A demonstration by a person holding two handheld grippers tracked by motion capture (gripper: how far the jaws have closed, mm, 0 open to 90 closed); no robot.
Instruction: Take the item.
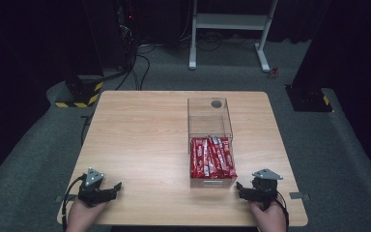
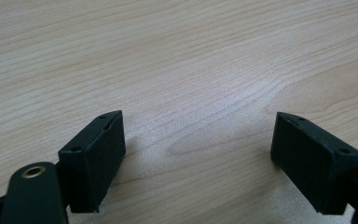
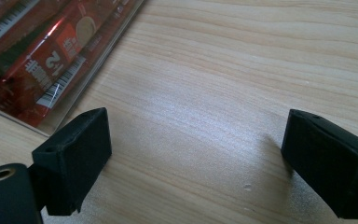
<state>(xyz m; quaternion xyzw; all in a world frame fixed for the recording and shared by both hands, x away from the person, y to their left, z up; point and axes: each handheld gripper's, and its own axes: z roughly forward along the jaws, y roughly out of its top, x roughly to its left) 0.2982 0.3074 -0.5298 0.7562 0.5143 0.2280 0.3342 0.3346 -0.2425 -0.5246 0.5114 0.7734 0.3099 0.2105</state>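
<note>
Fingers (image 2: 95, 158) of left gripper (image 1: 107, 191): apart, empty, over bare worktop (image 1: 140, 135). Right gripper (image 1: 247, 189): fingers likewise apart, empty, just beside the clear drawer box (image 1: 210, 121). Drawer pulled out, full of red snack packets (image 1: 212, 158). No packet lifted; work judged unstarted.

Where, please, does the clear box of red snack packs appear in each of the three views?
High view: the clear box stands right of the table's centre, red snack packs in its near half.
Left gripper view: not in it; bare wooden table between the open fingers.
Right gripper view: upper left corner, packs inside.
Shared landmark: the table's wood grain.
</note>
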